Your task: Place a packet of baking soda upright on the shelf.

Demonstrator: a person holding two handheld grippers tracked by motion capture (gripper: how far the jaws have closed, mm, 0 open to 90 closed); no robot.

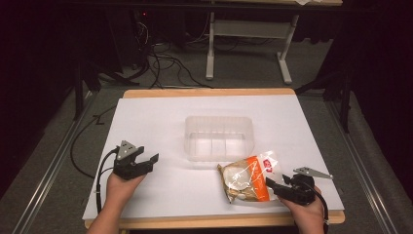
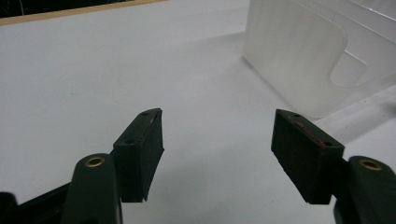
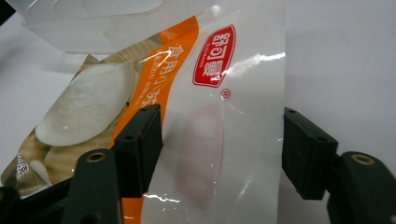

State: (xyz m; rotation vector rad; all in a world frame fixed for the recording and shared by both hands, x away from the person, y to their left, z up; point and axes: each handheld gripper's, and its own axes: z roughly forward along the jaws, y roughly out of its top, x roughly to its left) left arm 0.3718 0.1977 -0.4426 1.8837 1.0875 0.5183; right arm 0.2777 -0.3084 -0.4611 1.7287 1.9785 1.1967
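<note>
Low in the right gripper view, your right gripper [image 3: 219, 144] has its blocky matte-black jaws apart, straddling the glossy white end of the snack bag [image 3: 205, 116] without pressing it. The crinkled film bears an orange stripe and red logo; pale round cakes show through its clear part, and its left end is cut off by the frame edge. In the high view the bag lies at lower right on the smooth white table [image 1: 156, 122]. At lower left, your left gripper [image 1: 146, 158] rests with jaws apart on nothing. Beyond, at centre, stands the translucent, round-cornered plastic tub [image 1: 220, 138].
</note>
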